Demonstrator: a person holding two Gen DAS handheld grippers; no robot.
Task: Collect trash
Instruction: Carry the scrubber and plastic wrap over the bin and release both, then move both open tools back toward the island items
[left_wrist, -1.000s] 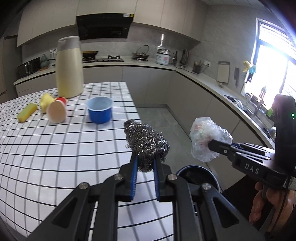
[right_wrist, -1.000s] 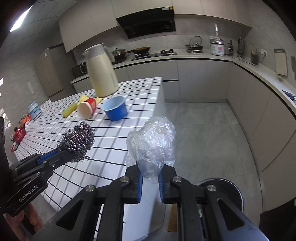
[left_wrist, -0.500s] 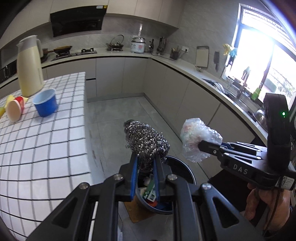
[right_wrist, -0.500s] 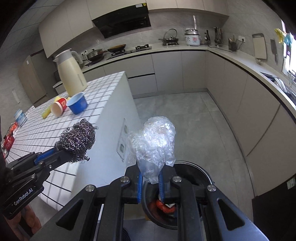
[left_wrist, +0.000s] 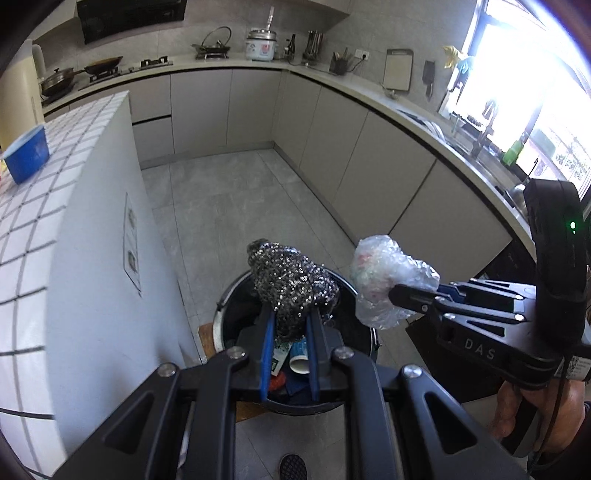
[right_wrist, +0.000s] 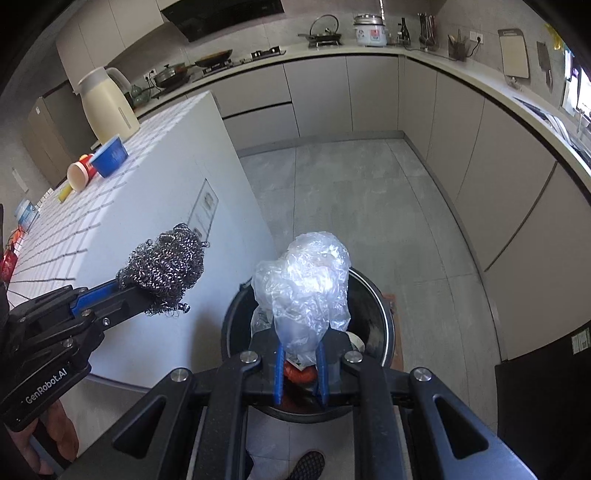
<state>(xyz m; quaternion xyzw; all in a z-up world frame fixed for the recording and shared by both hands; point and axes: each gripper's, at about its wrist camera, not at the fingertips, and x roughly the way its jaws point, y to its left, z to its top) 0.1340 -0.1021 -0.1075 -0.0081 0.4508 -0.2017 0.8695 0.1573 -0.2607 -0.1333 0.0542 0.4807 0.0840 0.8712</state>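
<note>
1. Left wrist view: the left gripper (left_wrist: 288, 325), jaws clamping the steel scourer (left_wrist: 291, 284), is now hanging over the open bin (left_wrist: 295, 369) at lower centre, having swung off the tabletop (left_wrist: 40, 206); release is looking imminent.
2. Right wrist view: the right gripper (right_wrist: 301, 350), jaws pinching the plastic wrap (right_wrist: 306, 288), is likewise hovering above the bin (right_wrist: 376, 314); grey floor (right_wrist: 351, 192) and cabinets are filling the frame.

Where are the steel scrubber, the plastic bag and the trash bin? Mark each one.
steel scrubber (left_wrist: 291, 282), left wrist view, middle of the wire ball.
plastic bag (right_wrist: 308, 286), right wrist view, middle of the crumpled clear film.
trash bin (right_wrist: 380, 306), right wrist view, inner wall on the right side.
</note>
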